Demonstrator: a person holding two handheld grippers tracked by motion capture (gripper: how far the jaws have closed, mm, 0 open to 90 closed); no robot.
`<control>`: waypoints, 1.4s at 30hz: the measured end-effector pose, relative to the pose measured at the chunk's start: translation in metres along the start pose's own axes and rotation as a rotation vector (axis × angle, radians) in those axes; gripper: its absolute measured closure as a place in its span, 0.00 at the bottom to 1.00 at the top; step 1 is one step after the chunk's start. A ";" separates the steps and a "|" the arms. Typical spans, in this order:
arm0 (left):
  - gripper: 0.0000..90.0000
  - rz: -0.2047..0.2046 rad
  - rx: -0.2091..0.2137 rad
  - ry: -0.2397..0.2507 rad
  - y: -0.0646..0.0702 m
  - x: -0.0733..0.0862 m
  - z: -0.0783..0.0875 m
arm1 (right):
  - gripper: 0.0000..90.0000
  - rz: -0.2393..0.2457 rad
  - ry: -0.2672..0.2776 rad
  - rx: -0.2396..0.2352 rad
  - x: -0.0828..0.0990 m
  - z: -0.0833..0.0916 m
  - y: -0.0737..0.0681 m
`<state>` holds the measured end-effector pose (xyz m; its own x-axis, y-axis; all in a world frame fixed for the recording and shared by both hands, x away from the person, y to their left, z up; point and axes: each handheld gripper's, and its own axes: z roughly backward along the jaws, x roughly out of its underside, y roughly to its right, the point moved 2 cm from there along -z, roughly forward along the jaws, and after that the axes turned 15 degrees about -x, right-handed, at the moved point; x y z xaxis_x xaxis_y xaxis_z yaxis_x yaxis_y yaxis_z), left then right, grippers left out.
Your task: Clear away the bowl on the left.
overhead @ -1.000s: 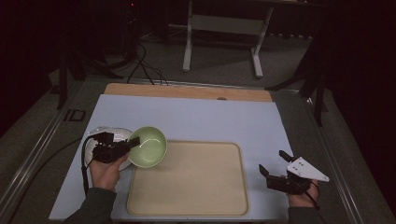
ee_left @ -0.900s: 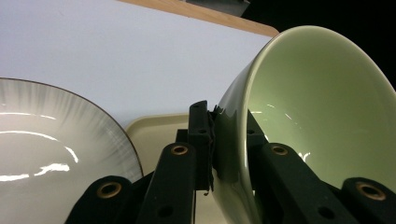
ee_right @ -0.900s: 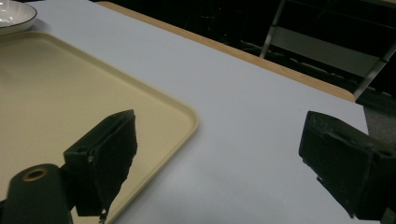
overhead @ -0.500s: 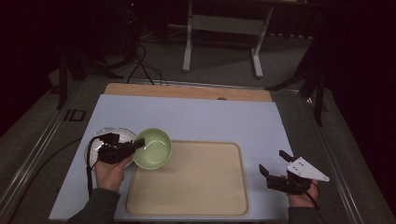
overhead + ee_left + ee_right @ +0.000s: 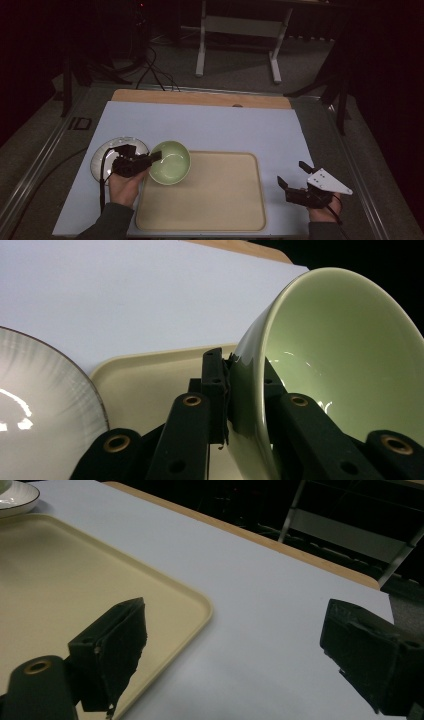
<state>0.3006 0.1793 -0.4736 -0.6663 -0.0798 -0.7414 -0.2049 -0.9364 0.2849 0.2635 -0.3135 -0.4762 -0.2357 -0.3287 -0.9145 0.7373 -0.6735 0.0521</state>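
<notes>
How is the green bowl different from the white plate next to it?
The green bowl is deep and plain; the white plate is flat with a dark rim. The left claw pinches the bowl's rim, holding it tilted over the tray; the plate lies flat on the table. Both are round and shiny.

A pale blue table [image 5: 225, 125] carries 1 beige tray [image 5: 215, 200] and 1 white plate [image 5: 102, 155].

Lab-like recording room: dark surround, floor cables [image 5: 150, 70], metal stand [image 5: 240, 40], pale-blue table [image 5: 225, 125].
</notes>
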 end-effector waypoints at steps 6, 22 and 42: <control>0.91 -0.014 0.005 -0.012 0.005 0.002 -0.004 | 0.12 0.000 -0.001 0.000 0.000 0.000 0.000; 0.91 -0.042 0.007 -0.044 0.015 0.009 -0.016 | 0.12 0.000 -0.002 0.000 0.000 0.000 0.000; 0.91 -0.097 0.010 -0.096 0.033 0.021 -0.034 | 0.12 0.002 0.000 -0.003 0.000 0.000 0.000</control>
<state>0.3039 0.1351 -0.5001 -0.7082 0.0444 -0.7046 -0.2786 -0.9346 0.2210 0.2634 -0.3135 -0.4762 -0.2346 -0.3299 -0.9144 0.7394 -0.6712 0.0525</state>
